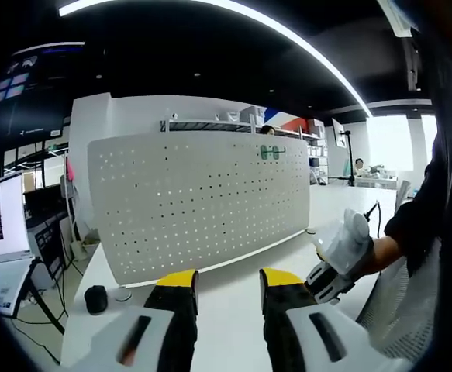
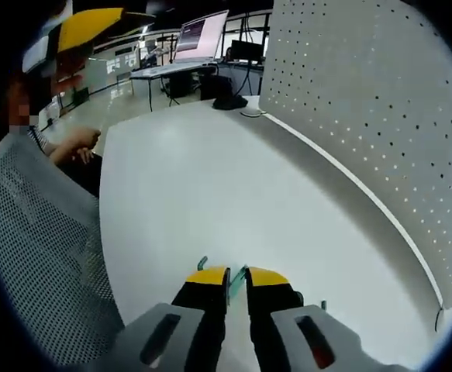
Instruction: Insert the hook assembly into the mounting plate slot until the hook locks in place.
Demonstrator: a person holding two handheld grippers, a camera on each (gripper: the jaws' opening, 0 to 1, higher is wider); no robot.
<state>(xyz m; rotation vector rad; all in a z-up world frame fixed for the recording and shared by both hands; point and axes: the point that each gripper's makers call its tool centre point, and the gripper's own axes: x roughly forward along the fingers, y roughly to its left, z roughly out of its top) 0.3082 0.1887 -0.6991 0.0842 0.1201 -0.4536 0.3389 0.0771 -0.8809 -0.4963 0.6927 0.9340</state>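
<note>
A teal hook is pinched between the nearly closed jaws of the right tool, low over the white surface. The left tool is held open — facing the pegboard, where another green hook hangs. No writing can be read.

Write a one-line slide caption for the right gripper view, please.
Right tongs shut on a green hook above the white table, with the pegboard standing alongside.
</note>
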